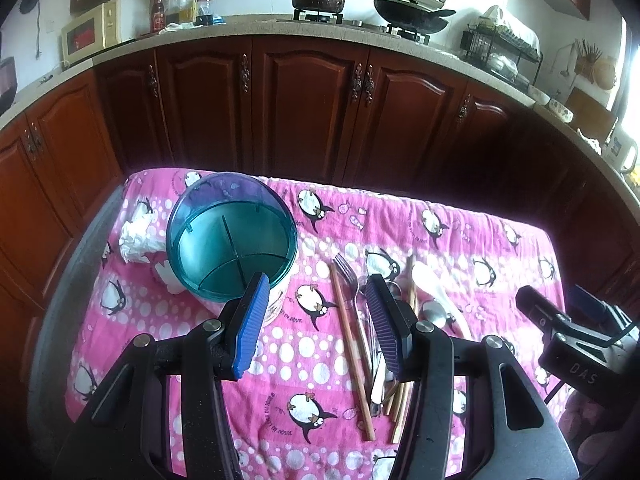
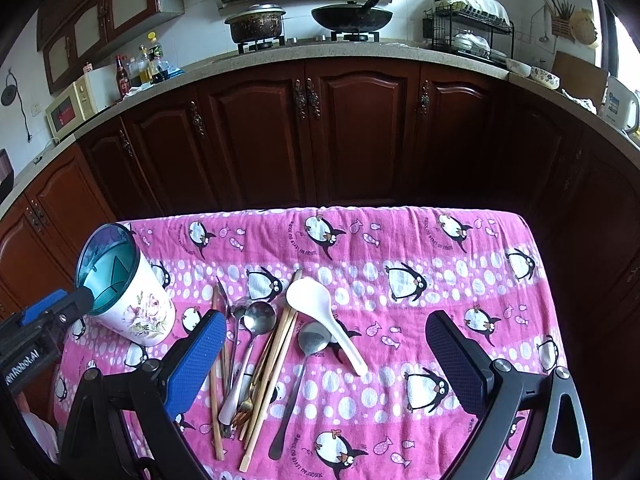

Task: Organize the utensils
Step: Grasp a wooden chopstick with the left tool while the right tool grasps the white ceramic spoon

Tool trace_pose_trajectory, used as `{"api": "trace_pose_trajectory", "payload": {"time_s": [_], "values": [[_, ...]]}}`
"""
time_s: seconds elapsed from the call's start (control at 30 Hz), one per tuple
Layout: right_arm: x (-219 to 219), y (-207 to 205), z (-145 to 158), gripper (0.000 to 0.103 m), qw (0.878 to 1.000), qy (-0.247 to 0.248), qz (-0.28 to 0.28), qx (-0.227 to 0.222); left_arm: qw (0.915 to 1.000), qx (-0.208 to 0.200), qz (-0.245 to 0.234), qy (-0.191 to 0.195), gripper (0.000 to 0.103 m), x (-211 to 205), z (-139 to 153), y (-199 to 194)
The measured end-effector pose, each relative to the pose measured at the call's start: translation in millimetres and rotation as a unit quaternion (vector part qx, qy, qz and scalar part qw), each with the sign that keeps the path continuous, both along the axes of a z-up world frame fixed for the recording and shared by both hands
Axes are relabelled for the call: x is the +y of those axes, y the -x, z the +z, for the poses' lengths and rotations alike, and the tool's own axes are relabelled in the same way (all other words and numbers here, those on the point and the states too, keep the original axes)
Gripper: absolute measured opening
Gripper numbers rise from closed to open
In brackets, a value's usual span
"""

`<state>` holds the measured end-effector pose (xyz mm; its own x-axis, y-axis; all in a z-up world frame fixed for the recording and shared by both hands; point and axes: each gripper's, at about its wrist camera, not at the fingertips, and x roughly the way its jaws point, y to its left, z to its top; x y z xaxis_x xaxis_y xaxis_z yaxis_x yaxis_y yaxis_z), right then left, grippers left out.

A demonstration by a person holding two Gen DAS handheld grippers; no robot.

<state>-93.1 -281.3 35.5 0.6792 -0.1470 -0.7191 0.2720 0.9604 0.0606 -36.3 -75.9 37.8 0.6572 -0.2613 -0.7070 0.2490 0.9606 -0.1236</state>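
Pink cloth [image 2: 400, 320]: utensils [image 2: 256, 344] beneath open right claw [image 2: 326, 344].

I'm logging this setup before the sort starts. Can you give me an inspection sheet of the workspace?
Surface: pink penguin cloth covers the table.
Job's things: utensil holder stands upright at the left, teal divided insert, nothing in it. Utensils lie loose in a pile to its right: chopsticks, fork, metal spoons, white rice spoon.
Clutter: crumpled white tissue behind-left of the holder.
Grippers: left gripper open, above the cloth between holder and pile; right gripper open wide over the pile. Neither holds anything.
Cables: a cord on the wall at far left; none on the table.
Surroundings: dark wood cabinets, stove with pot and wok, dish rack.
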Motion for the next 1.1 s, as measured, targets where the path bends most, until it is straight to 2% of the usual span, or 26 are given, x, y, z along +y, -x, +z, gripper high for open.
{"api": "trace_pose_trajectory", "payload": {"time_s": [0.17, 0.33, 0.4, 0.53, 0.67, 0.87, 1.03, 1.1], "values": [[-7.4, -1.0, -7.4, 0.099, 1.000, -0.012, 0.004, 0.006, 1.0000, 0.003, -0.006, -0.003, 0.050, -1.8, -5.0, 0.6], [-17.9, -8.0, -35.6, 0.098, 0.998, -0.042, 0.035, 0.026, 0.9989, 0.021, -0.031, -0.027, 0.050, -13.2, -26.8, 2.4], [-22.9, -12.8, -50.9, 0.091, 0.997, -0.048, 0.046, 0.031, 0.9977, 0.037, -0.044, -0.036, 0.050, -20.3, -41.2, 1.0], [-34.3, -28.9, -77.3, 0.067, 0.994, -0.076, 0.068, 0.049, 0.9951, 0.054, -0.063, -0.055, 0.050, -33.4, -62.3, -2.5], [-43.6, -51.4, -95.4, 0.056, 0.990, -0.089, 0.089, 0.063, 0.9937, 0.074, -0.069, -0.048, 0.050, -39.9, -81.5, -11.4], [-45.3, -92.5, -115.9, 0.056, 0.983, -0.083, 0.130, 0.101, 0.9931, 0.099, -0.051, -0.037, 0.050, -43.7, -104.4, -29.0], [-44.6, -103.2, -131.6, 0.056, 0.977, -0.081, 0.147, 0.130, 0.9896, 0.132, -0.045, -0.035, 0.050, -47.8, -125.2, -40.2], [-43.2, -107.5, -139.8, 0.050, 0.977, -0.075, 0.145, 0.135, 0.9884, 0.140, -0.047, -0.036, 0.050, -51.3, -132.0, -43.0]]}}
